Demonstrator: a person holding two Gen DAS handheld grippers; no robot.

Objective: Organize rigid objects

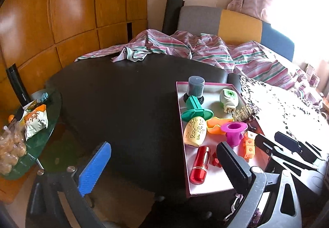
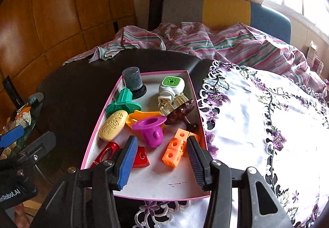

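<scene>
Left gripper (image 1: 164,166) has its fingers spread wide, nothing between them but dark table (image 1: 123,104); blue finger (image 1: 94,168) sits over the table edge, black finger (image 1: 232,164) hangs over the near part of the pink-rimmed tray (image 1: 205,184). Right gripper (image 2: 162,162) fingers are partly apart, gripping nothing; both pads clear of the items under them. All the hard items are in the tray, which sits on the table with its right side just beside the embroidered white cloth (image 2: 257,125). Relative to the right fingers: red wedge (image 2: 140,158) just inside the left finger, orange cube blocks (image 2: 174,152) between the fingertips and closer to the right finger, though lower down on the tray floor, red cylinder (image 2: 104,154) just outside the left finger. Beyond the fingertips: magenta funnel-shaped piece (image 2: 152,129), cream patterned oval (image 2: 113,125), orange piece (image 2: 141,116), brown knobbed piece (image 2: 181,112). Further out: green flanged piece (image 2: 123,102), white plug-in with green face (image 2: 170,88), dark grey canister (image 2: 132,80) at the far left corner. In the left view the red cylinder lies just inside the black finger. Striped bedding (image 2: 205,43) is past the table's far edge; snack bags (image 1: 35,121) sit on a glass side table (image 1: 49,125) well outside the blue finger.
</scene>
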